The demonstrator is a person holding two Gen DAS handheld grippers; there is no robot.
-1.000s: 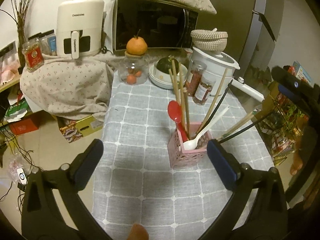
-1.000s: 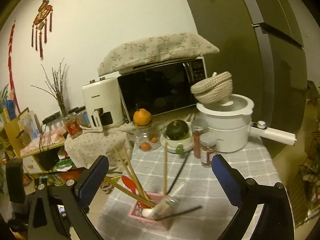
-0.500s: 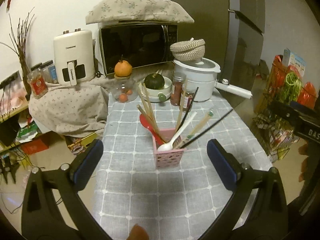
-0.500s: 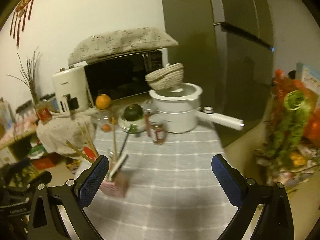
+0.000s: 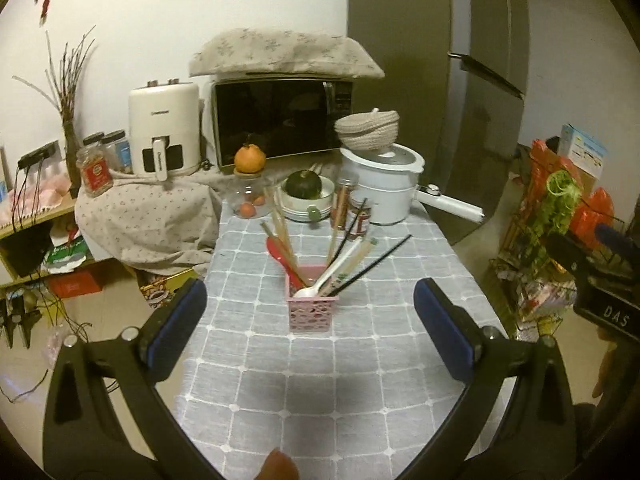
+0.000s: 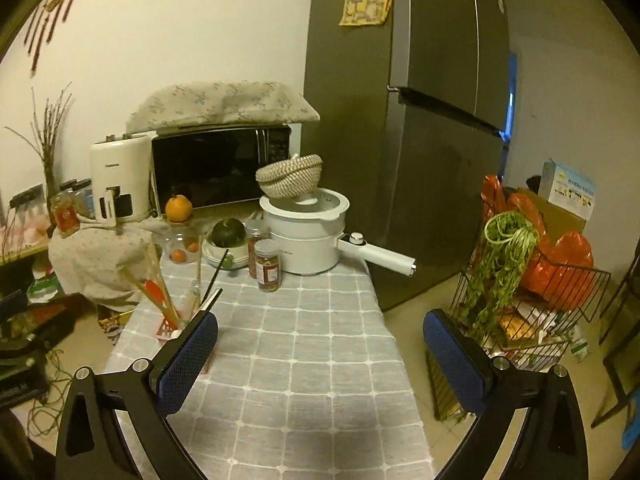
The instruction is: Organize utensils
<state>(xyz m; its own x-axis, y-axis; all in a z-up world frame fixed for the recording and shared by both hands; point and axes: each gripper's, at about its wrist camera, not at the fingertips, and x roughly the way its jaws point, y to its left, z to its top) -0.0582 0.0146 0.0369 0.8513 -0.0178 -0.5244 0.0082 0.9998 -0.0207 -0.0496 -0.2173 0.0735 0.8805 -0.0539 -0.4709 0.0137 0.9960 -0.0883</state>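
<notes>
A pink perforated holder (image 5: pixel 312 312) stands mid-table on the grey checked cloth (image 5: pixel 320 380). It holds a red spoon (image 5: pixel 280 254), a white spoon (image 5: pixel 316 286), several wooden chopsticks (image 5: pixel 280 232) and black chopsticks (image 5: pixel 376 258). My left gripper (image 5: pixel 310 330) hangs open in front of the holder, well back from it, with nothing between its fingers. My right gripper (image 6: pixel 320 356) is open and empty over the table's right side; the holder (image 6: pixel 166 326) shows partly behind its left finger (image 6: pixel 186 360). The other gripper (image 5: pixel 600 264) appears at the far right of the left wrist view.
At the table's far end stand a white pot (image 6: pixel 308 236) with a woven lid, two spice jars (image 6: pixel 266 260), a bowl with a green squash (image 6: pixel 228 234) and a glass jar. Behind are a microwave (image 5: pixel 280 120), an air fryer (image 5: pixel 164 132) and a fridge (image 6: pixel 420 120). A wire rack (image 6: pixel 528 292) stands right.
Both grippers pulled back and up from the holder, which now looks smaller. The right gripper swung right, so the holder slid to its left edge. Both stayed open.
</notes>
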